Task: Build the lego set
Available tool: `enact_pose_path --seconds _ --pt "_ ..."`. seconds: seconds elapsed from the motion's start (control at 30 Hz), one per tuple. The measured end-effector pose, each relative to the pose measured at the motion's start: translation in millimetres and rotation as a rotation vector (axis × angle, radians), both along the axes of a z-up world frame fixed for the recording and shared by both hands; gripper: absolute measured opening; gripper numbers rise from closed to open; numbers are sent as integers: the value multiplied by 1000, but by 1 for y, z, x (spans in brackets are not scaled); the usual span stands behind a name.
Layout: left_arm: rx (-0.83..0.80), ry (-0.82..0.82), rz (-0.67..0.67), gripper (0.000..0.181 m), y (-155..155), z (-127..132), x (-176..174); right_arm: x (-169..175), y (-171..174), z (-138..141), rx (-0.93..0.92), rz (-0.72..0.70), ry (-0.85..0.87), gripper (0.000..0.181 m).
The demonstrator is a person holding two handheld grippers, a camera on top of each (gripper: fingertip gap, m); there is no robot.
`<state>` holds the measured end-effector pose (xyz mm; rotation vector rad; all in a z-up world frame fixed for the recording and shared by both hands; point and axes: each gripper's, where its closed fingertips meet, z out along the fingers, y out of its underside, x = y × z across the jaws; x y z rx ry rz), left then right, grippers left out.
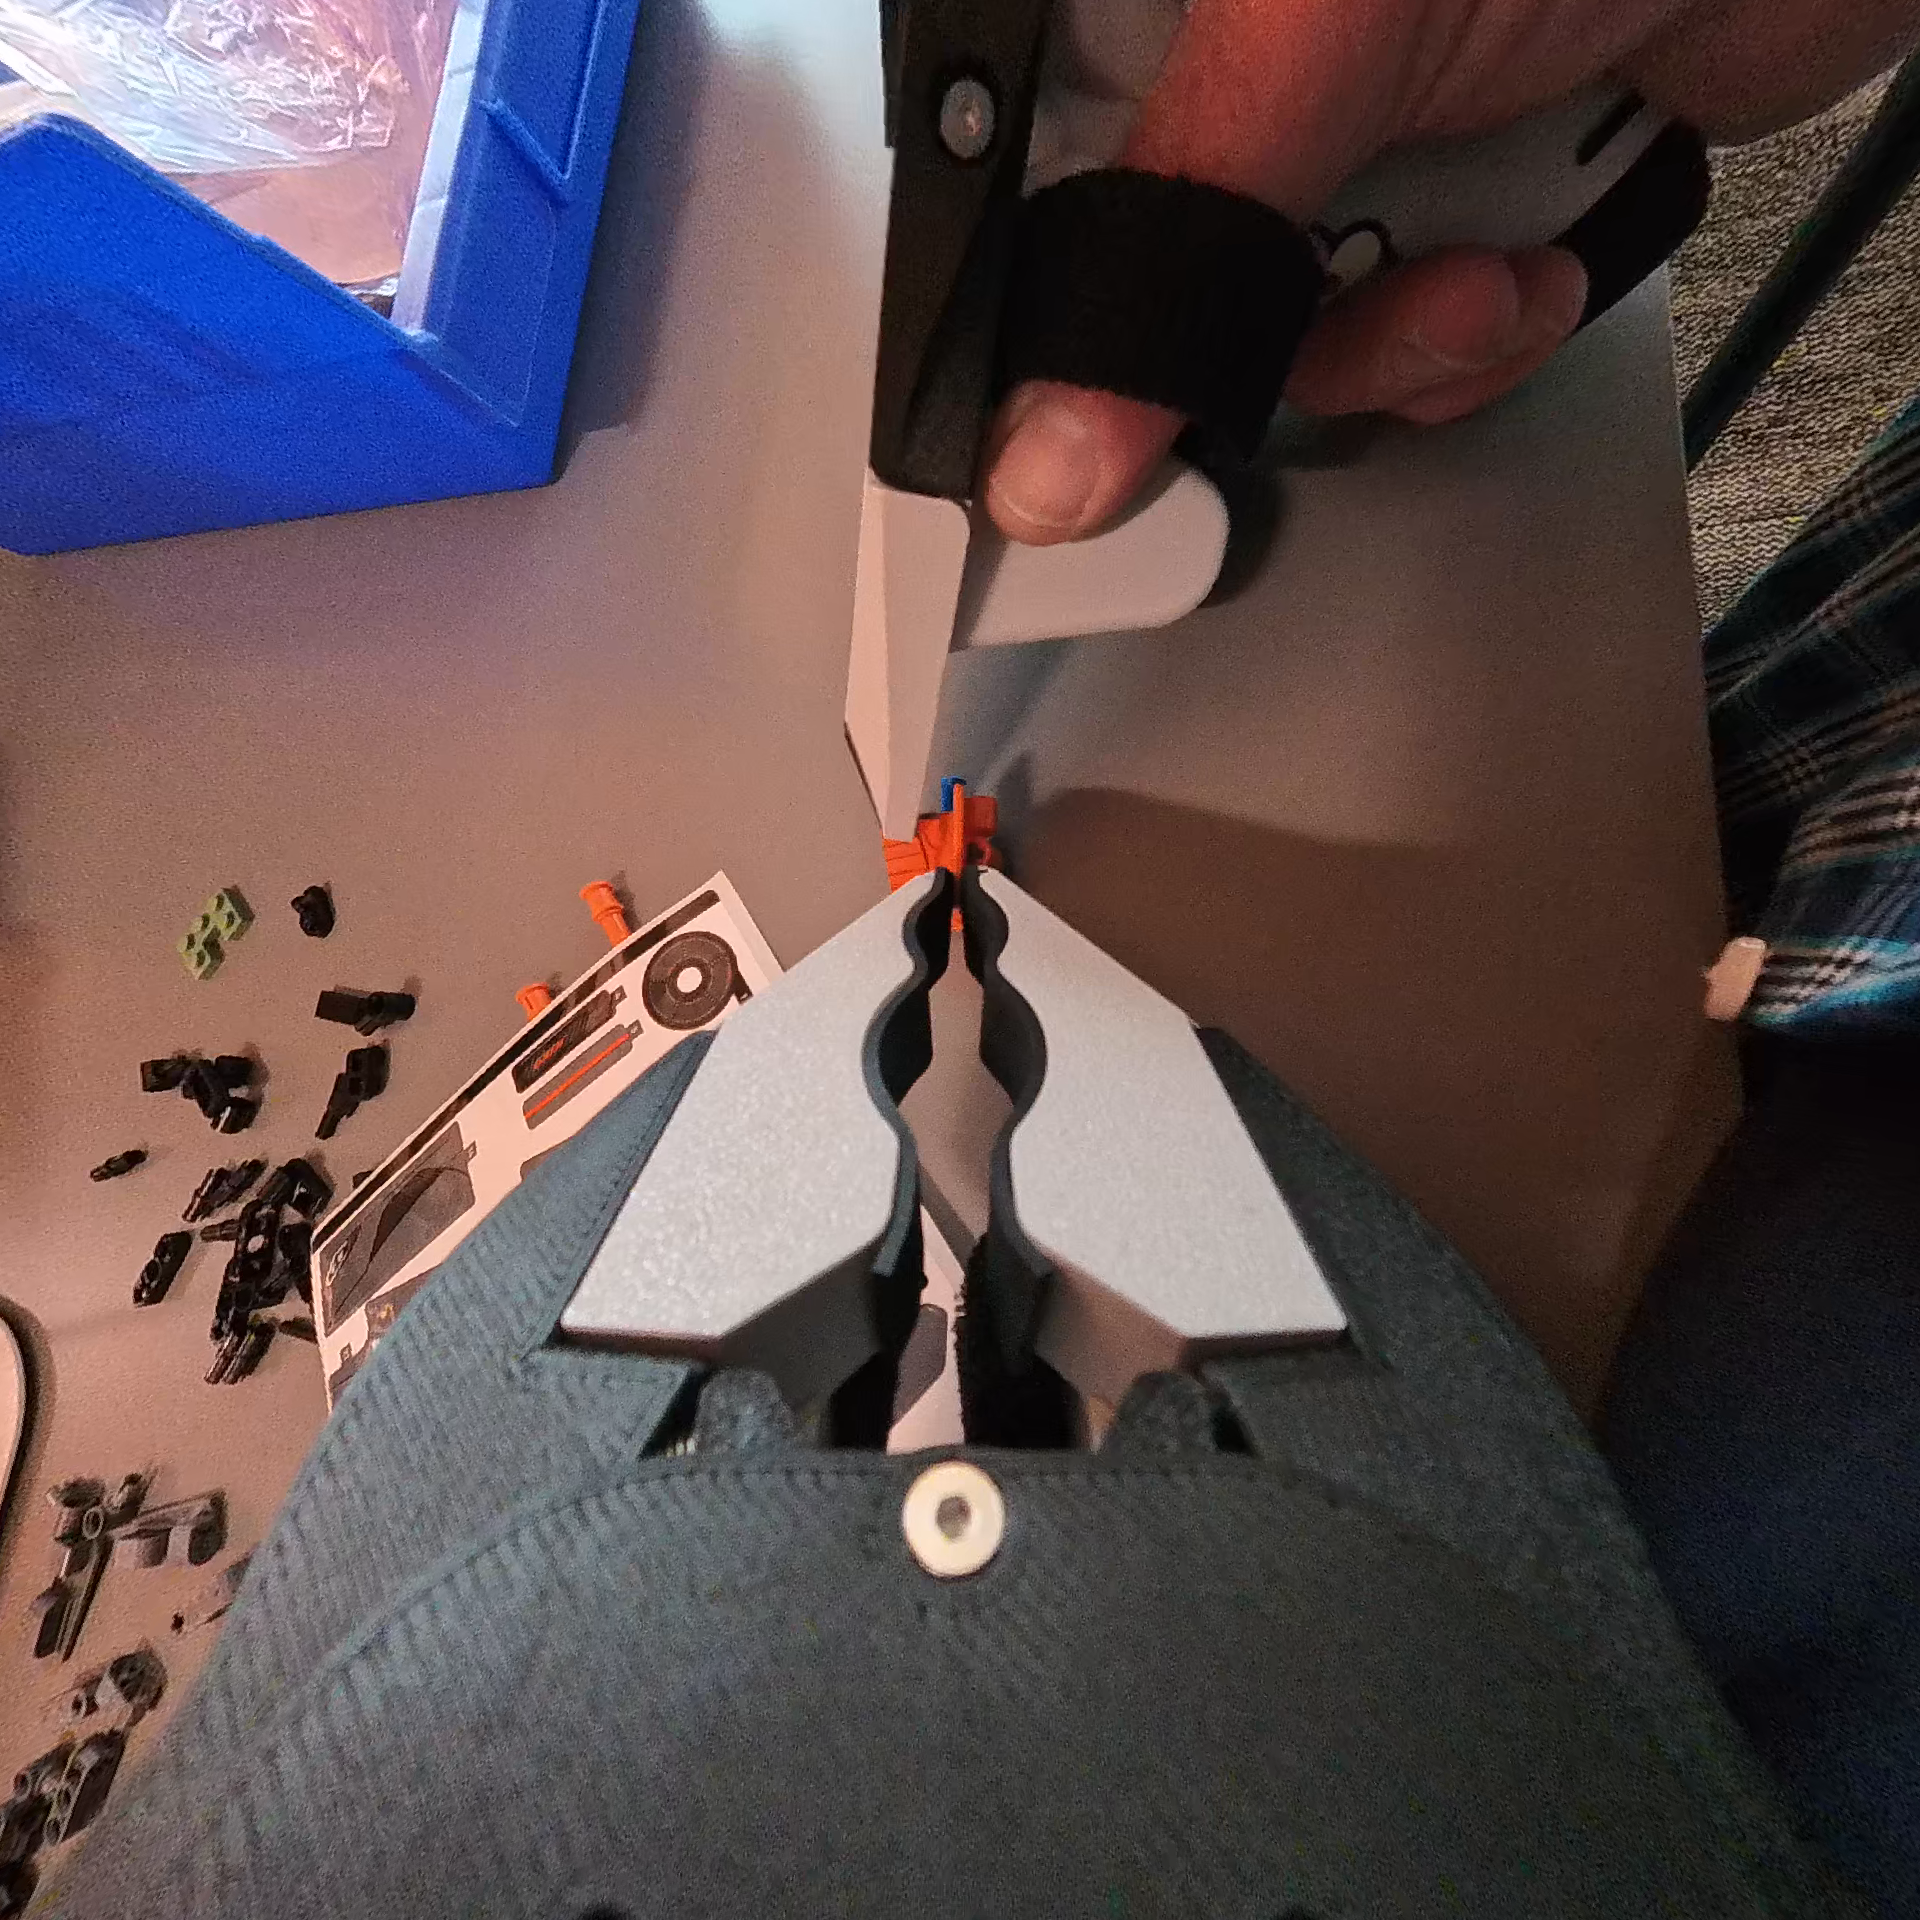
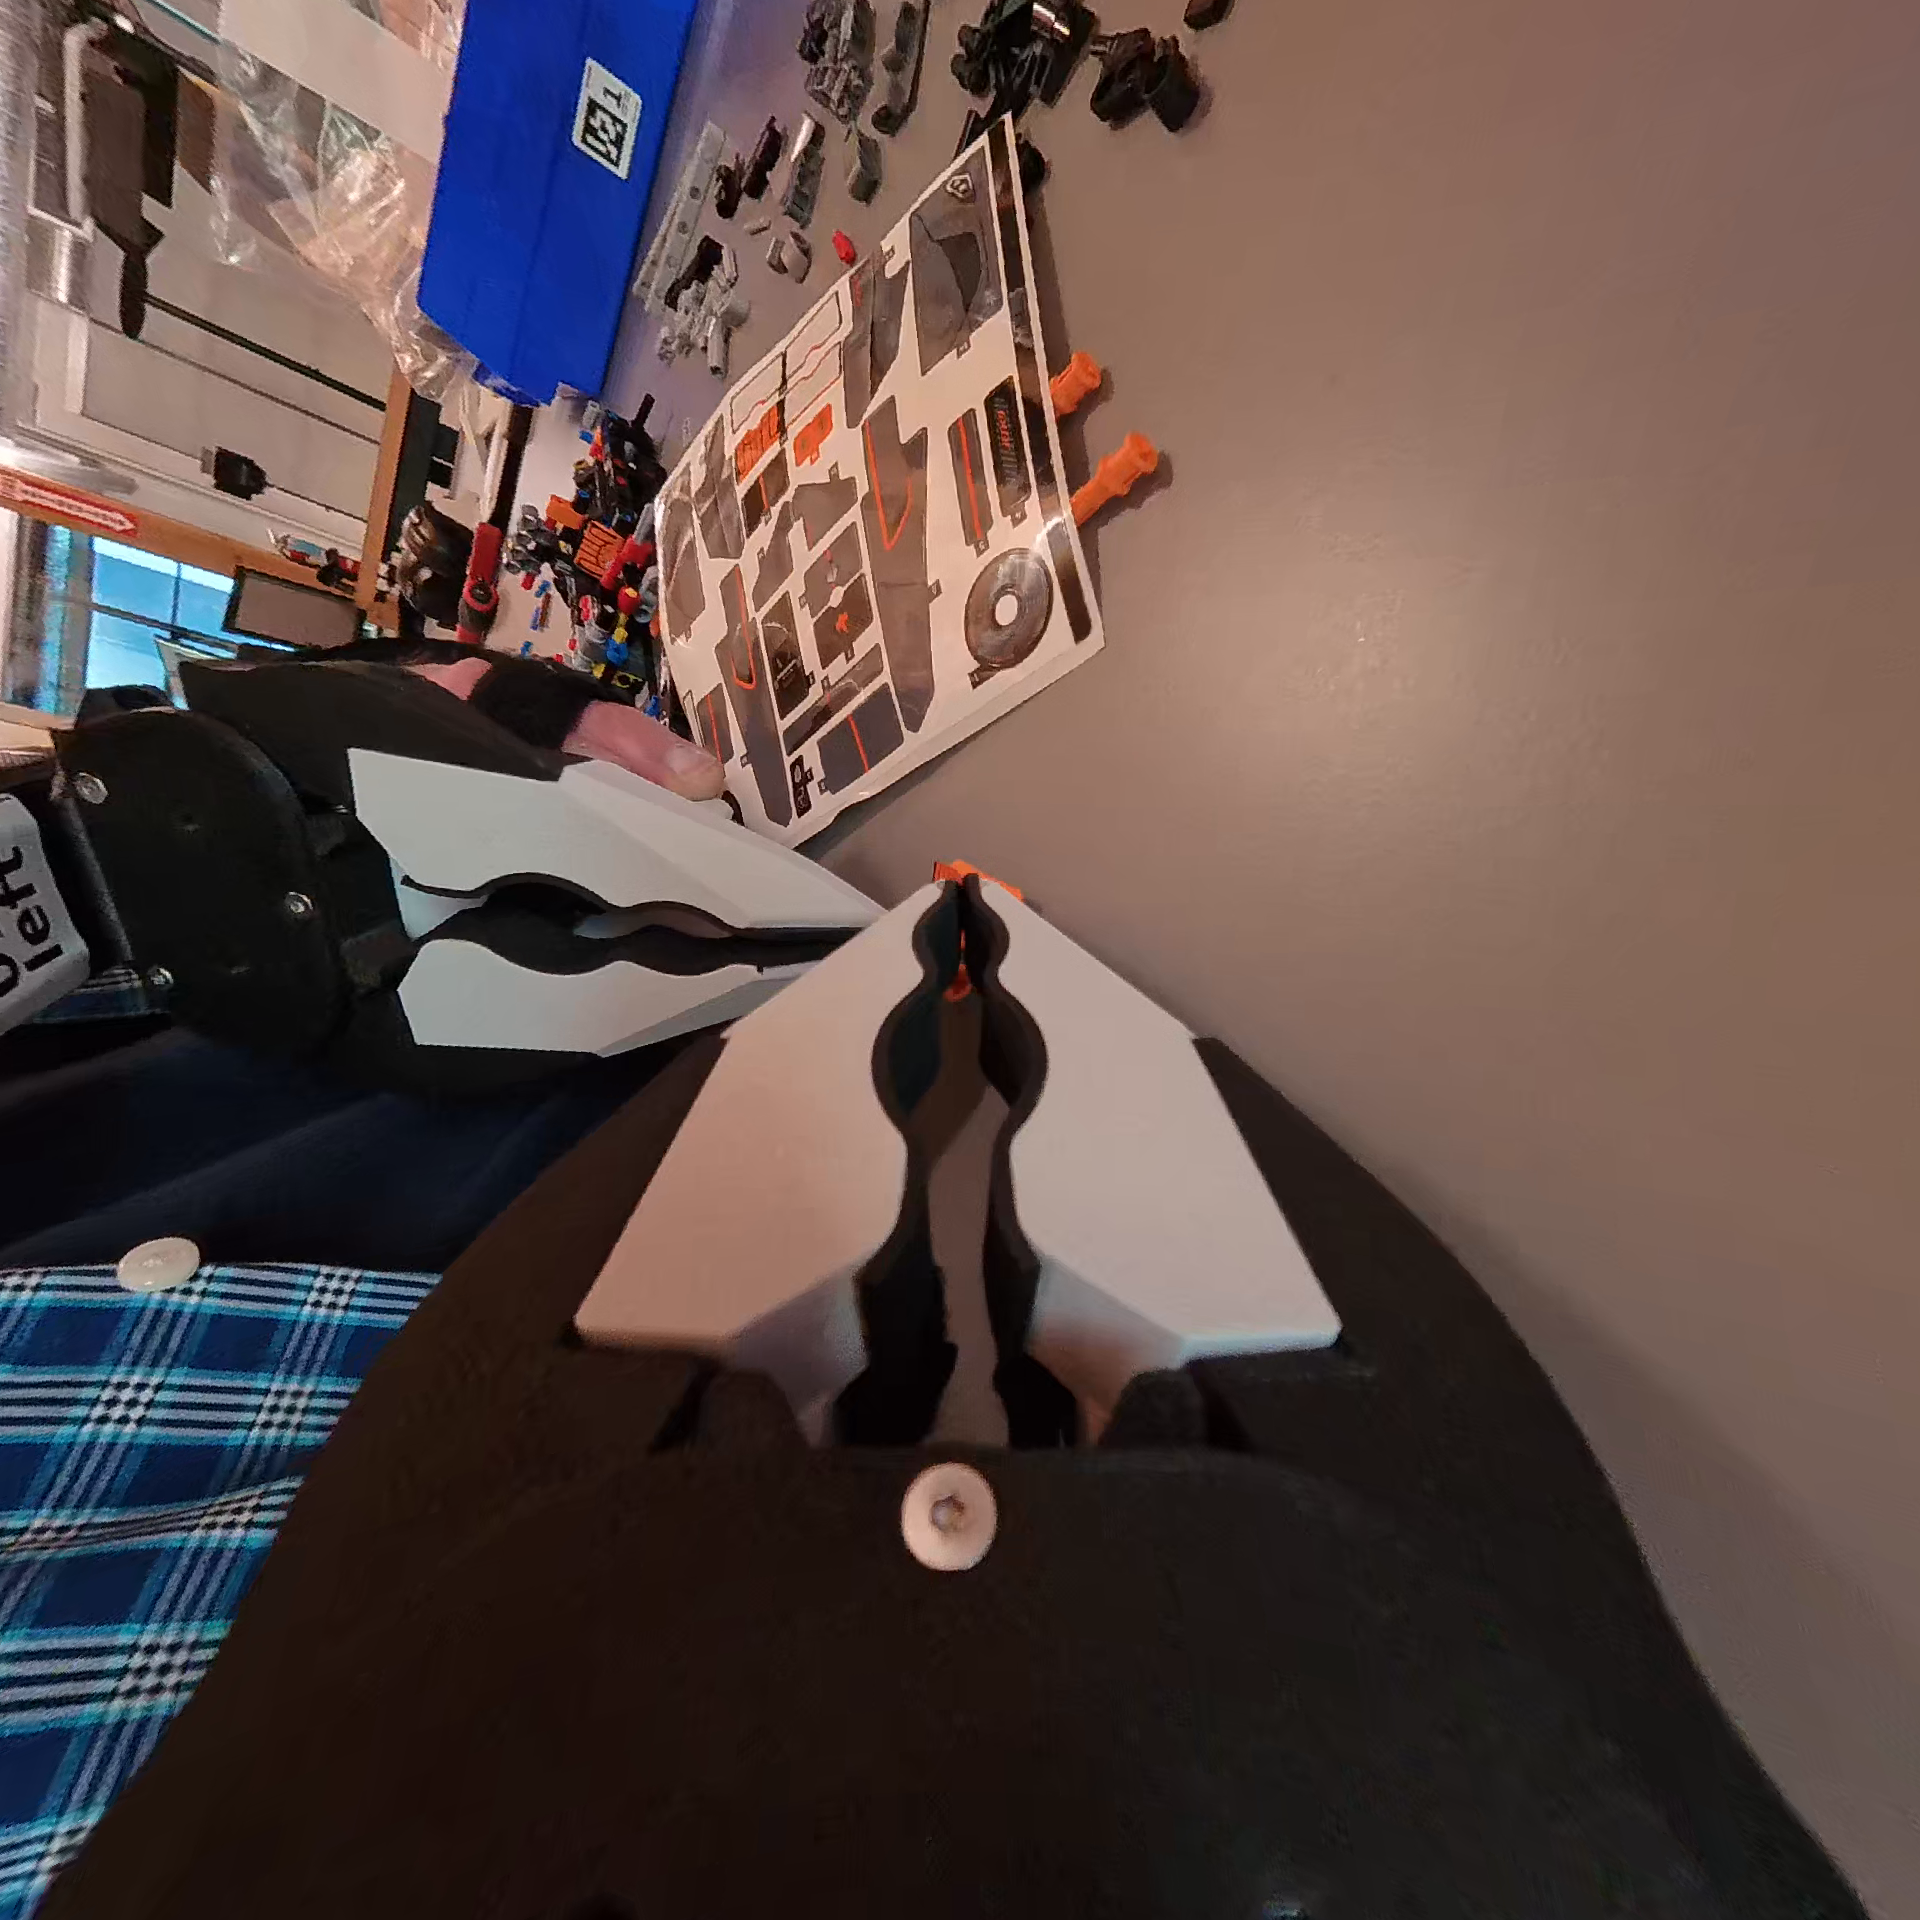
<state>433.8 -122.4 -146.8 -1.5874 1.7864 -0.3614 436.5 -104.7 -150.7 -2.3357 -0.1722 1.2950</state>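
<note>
At the centre of the left wrist view, my left gripper (image 1: 954,883) has its fingers pinched together on a small orange piece (image 1: 940,840), which carries a tiny blue pin (image 1: 950,792) on its upper side. My right gripper (image 2: 964,894) reaches the same orange piece (image 2: 961,871) from the other side, its fingers likewise closed on it, so the part hangs between the two tips above the grey table (image 1: 1351,1039).

I judge this piece light, rigid and smooth, so it could twist or pop out if I squeeze off-centre. The hold should stay on its flat faces, leaving the pin end free. Pressing parts together needs firm, straight force; the pin looks thin enough to snap or skew under a sideways load.

Farther left in the left wrist view lies the sticker sheet (image 1: 540,1081), with two loose orange pegs (image 1: 601,906) at its edge and scattered black pieces (image 1: 249,1226) beyond. A blue bin (image 1: 260,416) fills the upper left corner.
</note>
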Motion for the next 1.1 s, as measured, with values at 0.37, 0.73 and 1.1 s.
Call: enact_pose_path --seconds 0.37,0.73,1.1 --pt "-1 1 2 2 0 0 1 0 -1 1 24 -22 -19 0" --pt "-7 -1 4 2 -1 0 2 1 2 8 36 -58 37 0" --pt "-11 -2 6 2 -1 0 2 -2 -1 5 19 -41 25 0"
